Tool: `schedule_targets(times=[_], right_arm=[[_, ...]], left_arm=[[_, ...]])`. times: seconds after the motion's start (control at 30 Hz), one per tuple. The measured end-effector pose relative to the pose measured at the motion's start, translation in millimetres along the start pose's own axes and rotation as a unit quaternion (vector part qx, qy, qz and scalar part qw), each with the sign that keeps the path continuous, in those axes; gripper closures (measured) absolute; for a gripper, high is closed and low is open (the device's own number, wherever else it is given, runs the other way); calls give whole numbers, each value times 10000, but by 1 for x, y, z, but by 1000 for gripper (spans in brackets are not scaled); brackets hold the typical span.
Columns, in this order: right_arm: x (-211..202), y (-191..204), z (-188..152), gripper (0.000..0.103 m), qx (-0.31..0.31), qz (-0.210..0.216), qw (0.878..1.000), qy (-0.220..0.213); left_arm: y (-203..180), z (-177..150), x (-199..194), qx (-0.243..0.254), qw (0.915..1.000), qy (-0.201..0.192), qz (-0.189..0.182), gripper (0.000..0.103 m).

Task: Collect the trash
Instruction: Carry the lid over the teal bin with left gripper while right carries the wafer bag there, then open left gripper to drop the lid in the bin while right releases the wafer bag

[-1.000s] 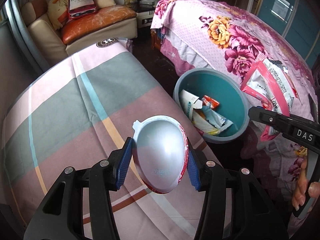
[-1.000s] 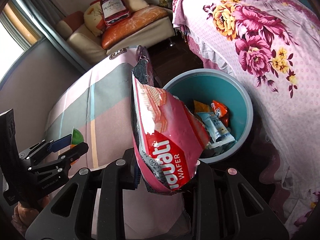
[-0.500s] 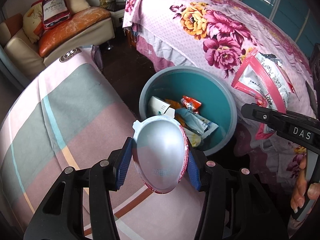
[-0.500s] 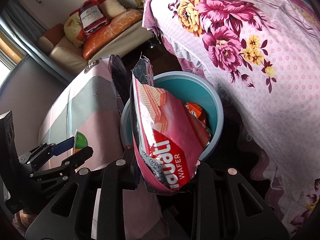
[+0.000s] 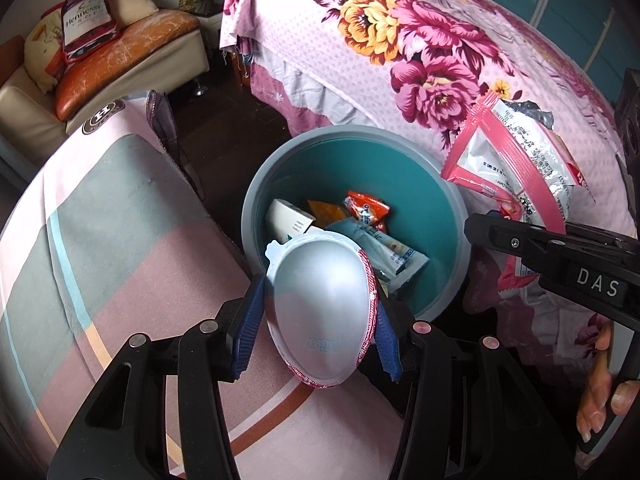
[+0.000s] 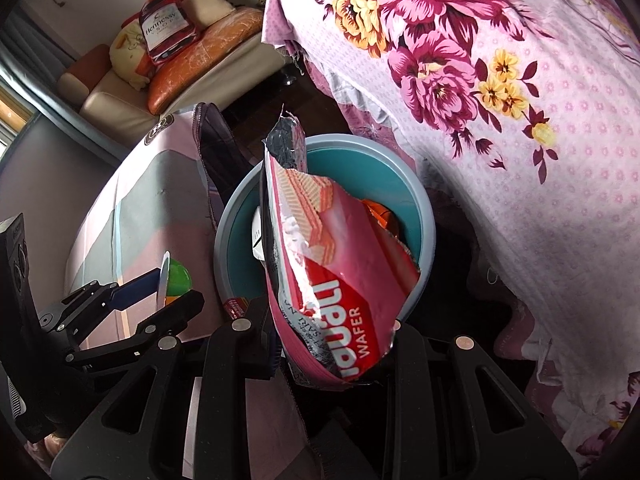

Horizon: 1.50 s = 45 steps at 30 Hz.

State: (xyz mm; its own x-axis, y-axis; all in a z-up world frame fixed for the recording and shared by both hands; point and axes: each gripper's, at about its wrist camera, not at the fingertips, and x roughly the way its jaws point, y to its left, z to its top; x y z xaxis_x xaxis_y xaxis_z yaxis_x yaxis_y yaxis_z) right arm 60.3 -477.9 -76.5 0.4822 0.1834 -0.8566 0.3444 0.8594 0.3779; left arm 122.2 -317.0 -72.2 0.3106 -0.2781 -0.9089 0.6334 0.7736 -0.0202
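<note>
Left tool point(image 5: 318, 322): blue-padded fingers point(image 5: 249, 328) clamped on either side of a silver foil-lidded cup point(image 5: 322, 312), lid face toward the camera, red trim along its edge; the right wrist view shows the same cup's green body point(image 6: 178, 280). The cup sits over the near rim of the bin.

Right tool point(image 6: 332, 344): jaws narrowly parted, gripping the lower end of a torn pink-and-red wafer wrapper point(image 6: 332, 264), which stands upright in front of the bin's mouth. In the left wrist view the wrapper point(image 5: 516, 168) shows its silver inner side, beside the bin's right rim.

Bin point(image 5: 452, 216): round, grey outside, teal inside, on the dark floor between two beds. Contents: a white carton point(image 5: 288, 220), an orange packet point(image 5: 366, 210), a pale blue-and-white sachet point(image 5: 392, 254), and possibly more scraps beneath, though overlap hides them.

Striped bed point(image 5: 100, 220): pink, grey-green and blue bands, left of the bin.

Floral bed point(image 5: 400, 52): pink cover with magenta and yellow flowers, right of and behind the bin.

Sofa point(image 5: 132, 64): cream, with an orange cushion and a bottle-shaped pillow point(image 5: 86, 20), at the far wall.

Hand point(image 5: 600, 396): fingers on the right tool's handle, at the lower right edge.
</note>
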Motion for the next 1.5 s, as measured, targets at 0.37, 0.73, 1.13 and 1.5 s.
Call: schedule_targets(times=[0.37, 0.73, 1.13, 1.5], right_arm=[[1, 0, 6, 77, 60, -39, 10000, -2], [15, 7, 9, 76, 50, -131, 9998, 134], [33, 25, 11, 75, -106, -235, 9993, 285], [36, 32, 8, 45, -192, -495, 9981, 308]], left_arm=[[2, 2, 4, -68, 9998, -127, 102, 16], [43, -8, -2, -676, 9976, -136, 111, 11], [51, -17, 2, -746, 9971, -80, 91, 10], [64, -23, -4, -903, 9958, -140, 22, 10]])
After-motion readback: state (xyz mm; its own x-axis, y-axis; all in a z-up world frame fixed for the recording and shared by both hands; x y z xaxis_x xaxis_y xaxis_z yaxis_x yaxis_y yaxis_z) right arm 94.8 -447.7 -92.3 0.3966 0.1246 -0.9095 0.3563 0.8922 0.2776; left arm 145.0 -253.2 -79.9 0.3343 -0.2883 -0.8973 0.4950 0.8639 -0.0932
